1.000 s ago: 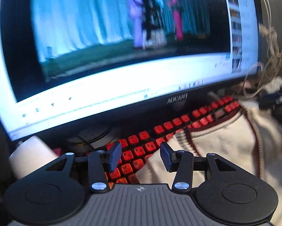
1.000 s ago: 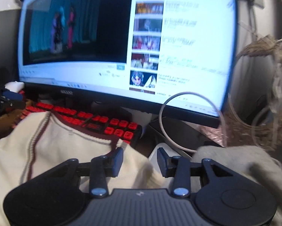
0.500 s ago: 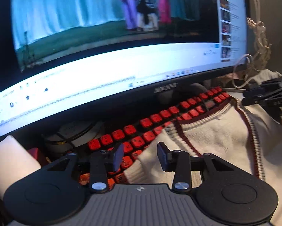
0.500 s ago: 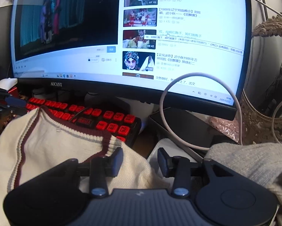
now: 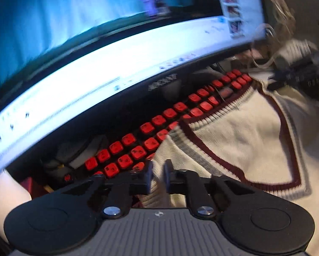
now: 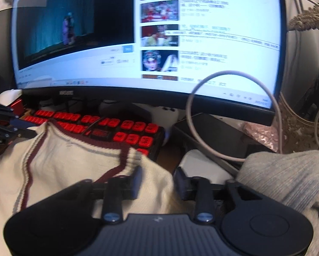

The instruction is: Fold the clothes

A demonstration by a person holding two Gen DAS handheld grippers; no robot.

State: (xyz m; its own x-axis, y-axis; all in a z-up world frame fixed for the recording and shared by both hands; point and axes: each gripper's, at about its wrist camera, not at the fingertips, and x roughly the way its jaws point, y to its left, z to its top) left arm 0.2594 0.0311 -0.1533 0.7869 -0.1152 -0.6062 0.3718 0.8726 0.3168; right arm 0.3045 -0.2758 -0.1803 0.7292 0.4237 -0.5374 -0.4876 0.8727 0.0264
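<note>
A cream knit sweater point(image 5: 240, 140) with maroon and grey V-neck trim lies over the front of a red-keyed keyboard point(image 5: 159, 125). My left gripper point(image 5: 158, 178) is shut on the sweater's left shoulder edge. In the right wrist view the sweater point(image 6: 74, 164) fills the lower left. My right gripper point(image 6: 157, 181) is open, its jaws on either side of the sweater's right shoulder corner. The left gripper also shows at the left edge of the right wrist view point(image 6: 3, 125).
A wide lit monitor point(image 6: 159, 42) stands right behind the keyboard point(image 6: 121, 130). A grey knit garment point(image 6: 287, 181) lies at the right. A white cable loop point(image 6: 231, 115), a dark flat device point(image 6: 219, 134) and a gilt ornate frame point(image 6: 304, 123) crowd the right side.
My left gripper has shut on the sweater's shoulder edge; it was open before. Both cameras have tilted down toward the sweater. My right gripper stays open.
</note>
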